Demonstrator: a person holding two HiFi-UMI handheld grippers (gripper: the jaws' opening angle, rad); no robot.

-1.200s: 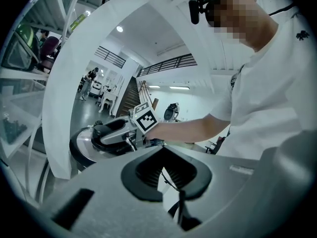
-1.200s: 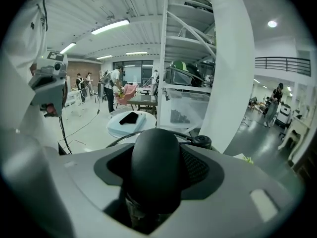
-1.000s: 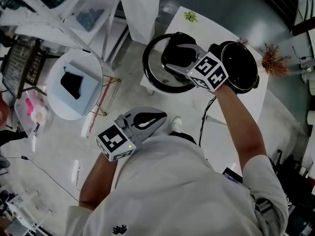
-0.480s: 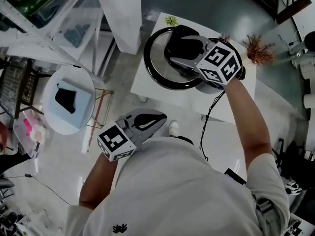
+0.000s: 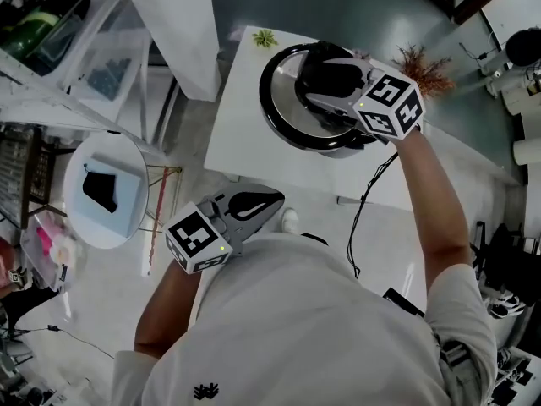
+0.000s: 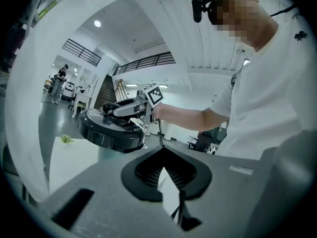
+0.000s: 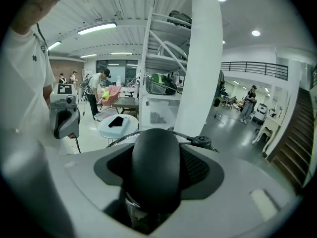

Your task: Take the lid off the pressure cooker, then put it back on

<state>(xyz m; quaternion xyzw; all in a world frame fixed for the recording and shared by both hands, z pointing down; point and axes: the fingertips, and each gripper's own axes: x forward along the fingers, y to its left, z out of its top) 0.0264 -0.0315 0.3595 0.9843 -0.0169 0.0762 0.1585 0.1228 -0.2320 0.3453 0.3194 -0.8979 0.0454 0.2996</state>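
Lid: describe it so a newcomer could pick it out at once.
Find the white table at the top of the head view. Over it the right tool holds the lid by its black handle. It alone there is a round disc of shiny steel ringed in black.

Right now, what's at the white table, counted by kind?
Pressure cooker lid: 1
Cooker base: 1, mostly hidden under the lid
Plants: 2, a green sprig and a reddish dried bunch
Total: 4
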